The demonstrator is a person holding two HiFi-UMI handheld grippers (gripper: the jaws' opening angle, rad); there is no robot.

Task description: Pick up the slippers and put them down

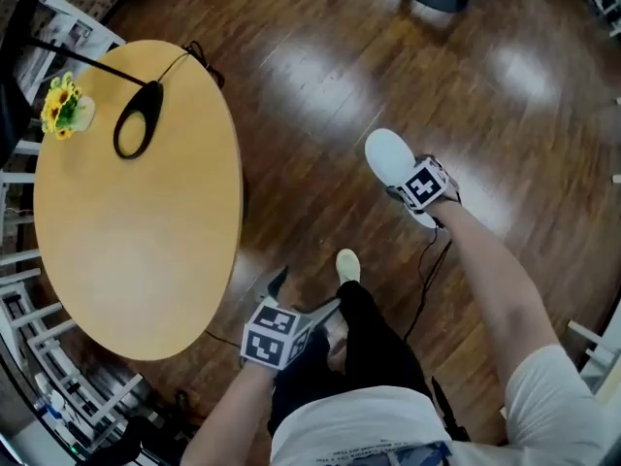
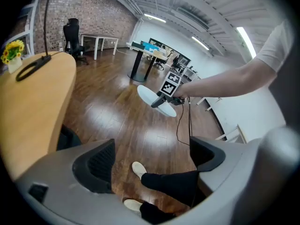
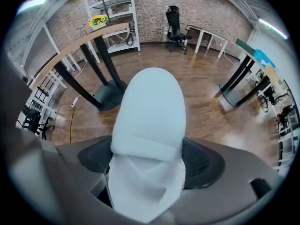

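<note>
Right gripper (image 3: 150,161) is clenched across the band of the slipper (image 3: 151,104), judged light and floppy; left gripper (image 2: 150,162) is held open, empty.

The tabletop (image 1: 136,250) lies at the left, with flowers (image 1: 62,107) at its far left edge and a loop (image 1: 138,119) just right of them. Over the floor (image 1: 320,85) to the right, a slipper (image 1: 390,155) sits between the right claw's (image 1: 412,194) jaws. The left claw (image 1: 303,297) is nearer, off the tabletop's near right rim, with a shoe (image 1: 347,264) just beside it.
</note>
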